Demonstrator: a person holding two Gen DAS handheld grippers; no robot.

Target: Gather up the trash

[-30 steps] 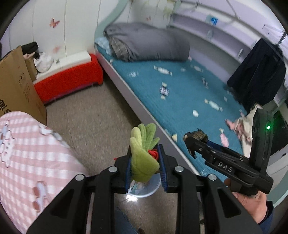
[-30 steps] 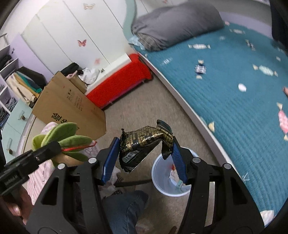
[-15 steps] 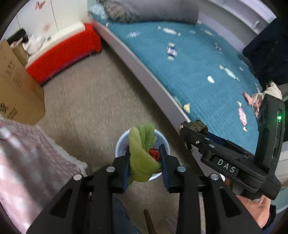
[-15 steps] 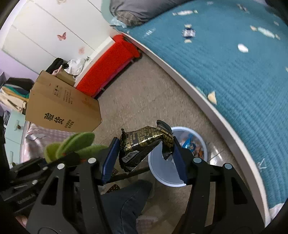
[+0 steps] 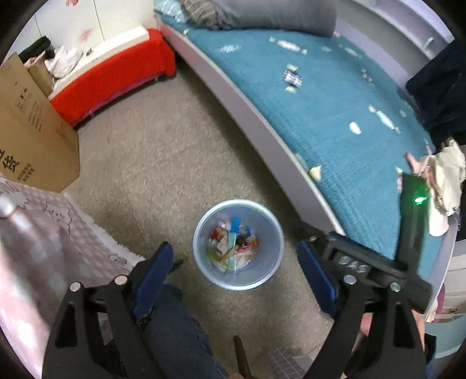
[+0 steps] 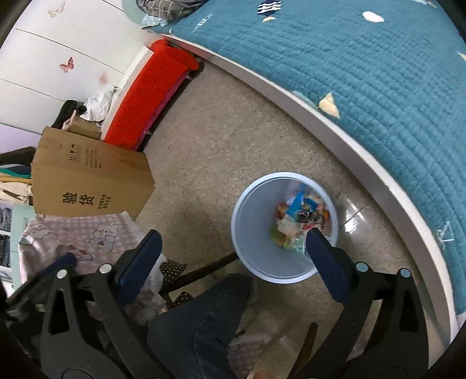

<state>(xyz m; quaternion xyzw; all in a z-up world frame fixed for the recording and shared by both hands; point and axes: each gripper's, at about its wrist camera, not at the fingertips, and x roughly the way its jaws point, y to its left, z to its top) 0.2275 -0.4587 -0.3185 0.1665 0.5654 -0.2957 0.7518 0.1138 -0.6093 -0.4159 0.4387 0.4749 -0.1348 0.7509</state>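
**Both grippers released above the trash bin**

Landmark: trash bin [image 5: 273, 233], a pale blue round plastic pail on the floor [image 5: 163, 151]. All places are given from it.

Bed [image 5: 335, 96]: largest item, teal quilted cover, curved white edge running just beside the bin on its far right. Small wrappers [image 5: 291, 78] lie scattered on the cover, well apart from the bin. A grey folded duvet [image 5: 276, 14] sits at the bed's far end.

Cardboard box [image 6: 87, 180]: stands to the bin's left, well apart. Black Chinese characters are printed on its side; the smaller print is not legible.

Red-covered bench [image 6: 148, 96]: beyond the box, far from the bin, against the white wall with butterfly stickers.

Pink checked blanket [image 6: 87, 233] with a bear print: near left of the bin.

Floor: bare speckled beige stretch between bin, box and bench, open for moving. The gap between bin and bed edge is narrow.

Bin contents: mixed trash [image 5: 233, 245], colourful wrappers in blue, red, white and green, piled at the bottom; walls above are bare.

Left gripper [image 5: 236, 271]: jaws have just been opening; blue-padded fingers [image 5: 154, 274] stand wide apart, nothing between them, directly above the bin.

Right gripper [image 6: 230, 268]: jaws have just been opening; fingers [image 6: 326, 262] spread wide and empty, one overlapping the bin's near rim in view. Its body reads "DAS" in the left wrist view.

A person's knee [image 6: 209, 317] in blue jeans sits just beside the bin, near side.
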